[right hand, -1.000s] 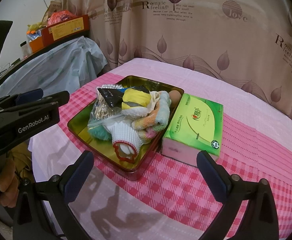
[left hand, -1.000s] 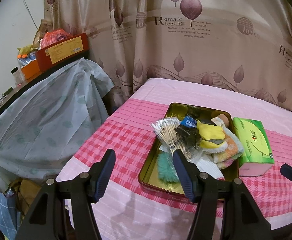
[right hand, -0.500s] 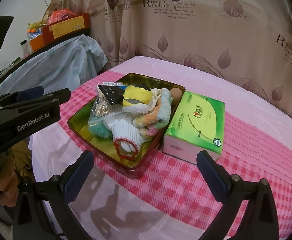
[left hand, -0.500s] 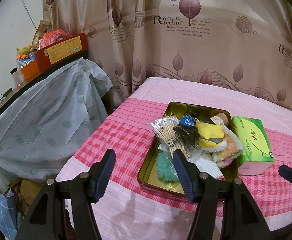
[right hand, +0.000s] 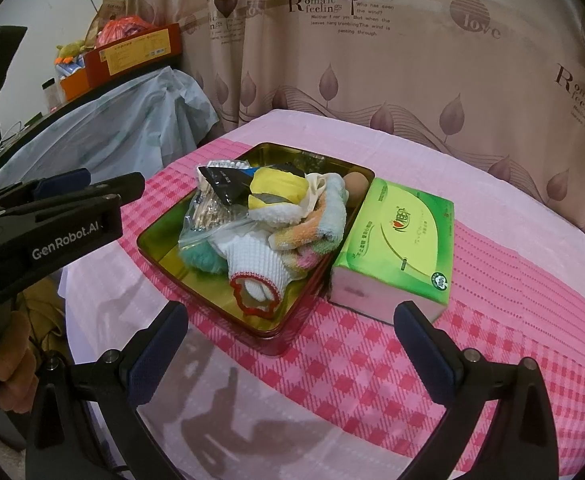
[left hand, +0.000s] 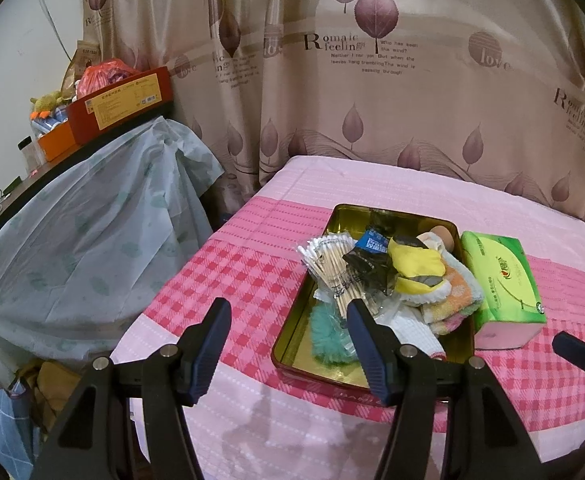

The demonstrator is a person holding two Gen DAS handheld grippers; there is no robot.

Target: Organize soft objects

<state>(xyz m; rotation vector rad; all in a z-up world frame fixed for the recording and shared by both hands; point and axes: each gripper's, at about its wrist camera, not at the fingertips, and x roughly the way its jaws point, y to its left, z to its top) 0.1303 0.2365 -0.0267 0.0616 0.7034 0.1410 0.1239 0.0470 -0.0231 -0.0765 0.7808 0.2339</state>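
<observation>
Both hand-held grippers, left point(left hand: 286, 346) and right point(right hand: 292, 344), hover spread and empty. Soft objects point(right hand: 288, 220) sit heaped in the tin tray point(right hand: 152, 240) at the right gripper's 12 o'clock, tissue pack point(right hand: 404, 240) touching at 3 o'clock, presumably gathered for sorting.

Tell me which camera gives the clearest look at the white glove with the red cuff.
The right wrist view. There the white glove lies in the open at the near end of the gold tin, its red cuff facing the camera. In the left wrist view a finger of the left gripper covers most of it.
</observation>
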